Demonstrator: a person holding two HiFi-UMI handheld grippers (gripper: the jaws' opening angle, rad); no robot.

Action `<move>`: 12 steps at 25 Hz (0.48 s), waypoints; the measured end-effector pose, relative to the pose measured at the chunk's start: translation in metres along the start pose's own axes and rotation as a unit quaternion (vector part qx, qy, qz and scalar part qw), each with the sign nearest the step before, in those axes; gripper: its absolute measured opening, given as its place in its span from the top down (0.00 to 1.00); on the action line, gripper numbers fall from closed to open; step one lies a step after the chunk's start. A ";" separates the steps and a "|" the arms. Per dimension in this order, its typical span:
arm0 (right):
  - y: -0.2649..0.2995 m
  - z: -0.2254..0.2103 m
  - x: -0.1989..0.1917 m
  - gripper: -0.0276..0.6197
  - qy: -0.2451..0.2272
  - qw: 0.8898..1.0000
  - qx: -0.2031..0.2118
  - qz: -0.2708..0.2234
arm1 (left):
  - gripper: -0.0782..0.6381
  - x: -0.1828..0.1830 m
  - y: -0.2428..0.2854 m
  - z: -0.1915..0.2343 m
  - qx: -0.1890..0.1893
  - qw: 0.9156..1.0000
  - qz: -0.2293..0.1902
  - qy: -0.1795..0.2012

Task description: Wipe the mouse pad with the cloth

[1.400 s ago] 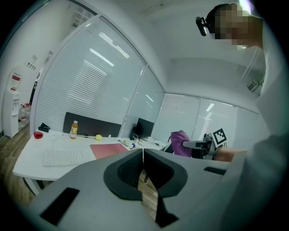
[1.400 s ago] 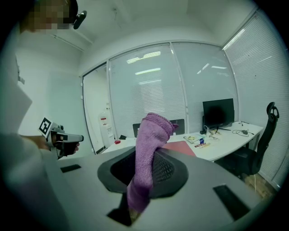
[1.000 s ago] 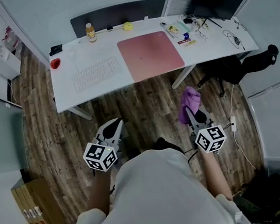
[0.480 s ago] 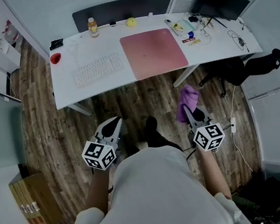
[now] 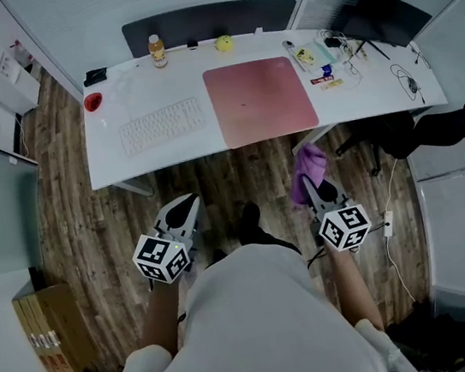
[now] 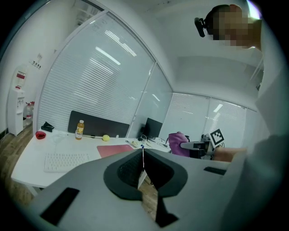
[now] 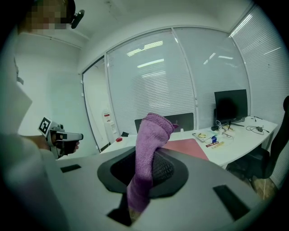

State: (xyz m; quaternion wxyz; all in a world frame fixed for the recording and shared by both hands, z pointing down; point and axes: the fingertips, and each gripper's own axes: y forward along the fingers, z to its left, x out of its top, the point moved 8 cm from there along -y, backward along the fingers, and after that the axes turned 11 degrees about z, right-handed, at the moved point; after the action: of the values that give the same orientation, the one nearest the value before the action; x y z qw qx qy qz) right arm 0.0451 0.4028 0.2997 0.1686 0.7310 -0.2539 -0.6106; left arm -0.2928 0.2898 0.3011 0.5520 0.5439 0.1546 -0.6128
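Note:
A pink mouse pad (image 5: pixel 259 99) lies flat on the white desk (image 5: pixel 167 151), right of centre; it also shows as a pink mouse pad (image 7: pixel 187 148) in the right gripper view. My right gripper (image 5: pixel 314 184) is shut on a purple cloth (image 5: pixel 307 170) that sticks up from its jaws, over the floor in front of the desk; the purple cloth (image 7: pixel 147 158) fills the jaws in the right gripper view. My left gripper (image 5: pixel 184 211) is shut with nothing in it, also short of the desk. In the left gripper view the mouse pad (image 6: pixel 116 150) lies beyond the closed jaws.
A white keyboard (image 5: pixel 162 124) lies left of the pad. A drink bottle (image 5: pixel 158 51), a yellow ball (image 5: pixel 223 43) and a red dish (image 5: pixel 93 101) sit along the back and left. Cables and small items (image 5: pixel 324 59) crowd the right end, near a dark monitor (image 5: pixel 385 17). A cardboard box (image 5: pixel 44 329) stands on the floor.
The desk has drifted slightly down and right in the head view, so I stand a little nearer. Both grippers keep their pose, the cloth still held.

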 end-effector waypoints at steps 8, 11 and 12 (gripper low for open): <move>0.034 -0.058 0.033 0.84 -0.005 1.000 0.021 0.007 | 0.86 0.034 0.059 0.003 0.013 1.000 0.003 0.002; 0.044 -0.080 0.041 0.84 -0.003 0.999 0.030 0.011 | 0.86 0.043 0.079 0.001 0.019 1.000 0.008 0.001; 0.047 -0.087 0.043 0.84 -0.002 0.999 0.033 0.012 | 0.86 0.046 0.085 0.000 0.020 1.000 0.010 0.000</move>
State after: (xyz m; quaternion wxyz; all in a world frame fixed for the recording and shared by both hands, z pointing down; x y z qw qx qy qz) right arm 0.1280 0.3343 0.3077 0.1513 0.7319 -0.2827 -0.6013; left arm -0.2113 0.2376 0.2978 0.5466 0.5565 0.1368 -0.6107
